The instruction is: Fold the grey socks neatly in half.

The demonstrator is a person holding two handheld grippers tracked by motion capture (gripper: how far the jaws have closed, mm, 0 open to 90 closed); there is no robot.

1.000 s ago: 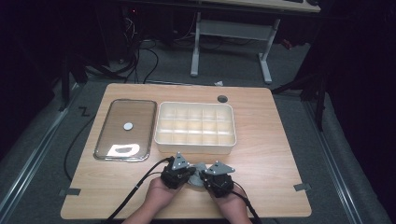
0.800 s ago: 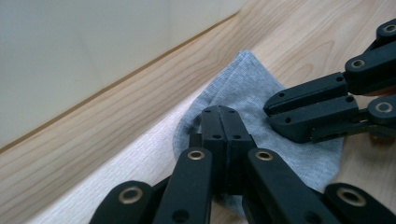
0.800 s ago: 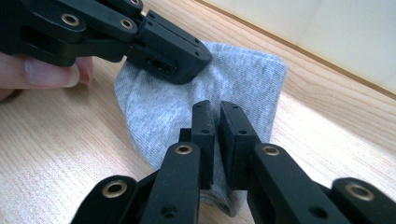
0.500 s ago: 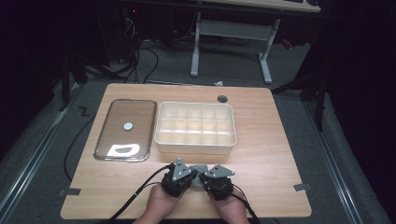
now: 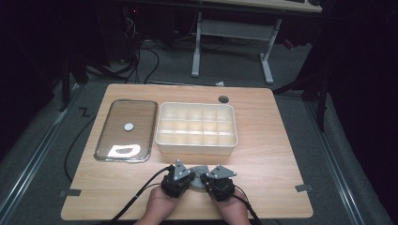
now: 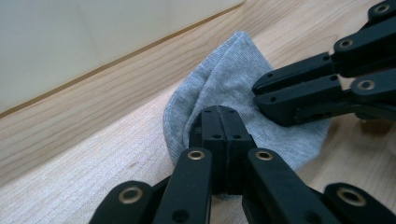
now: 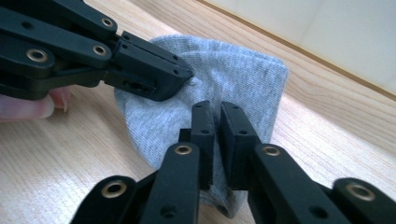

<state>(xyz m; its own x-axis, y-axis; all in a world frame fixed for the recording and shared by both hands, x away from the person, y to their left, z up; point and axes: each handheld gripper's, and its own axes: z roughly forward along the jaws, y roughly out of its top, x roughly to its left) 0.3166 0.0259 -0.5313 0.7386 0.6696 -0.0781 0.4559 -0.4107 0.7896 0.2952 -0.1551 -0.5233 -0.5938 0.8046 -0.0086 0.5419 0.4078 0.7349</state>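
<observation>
The left tongs [image 6: 219,123] and right tongs [image 7: 218,119] were each clamped on a small grey cloth [image 6: 224,84] lying flat on the wooden bench [image 5: 263,154], their tips nearly meeting over it. Just beyond them stood a white divided tray [image 5: 196,145]; further left lay a glass lid [image 5: 124,140].

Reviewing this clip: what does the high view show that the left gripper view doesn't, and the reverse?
High view alone: the whole wooden table, the glass-lidded metal tray, the white compartmented plastic box seen whole, and both hands. Left gripper view alone: close detail of the left tongs closed on a fold of the small grey knit cloth, with the right tongs pinching its far side. Shared: cloth, both tongs, tabletop, and the box's white wall.
</observation>
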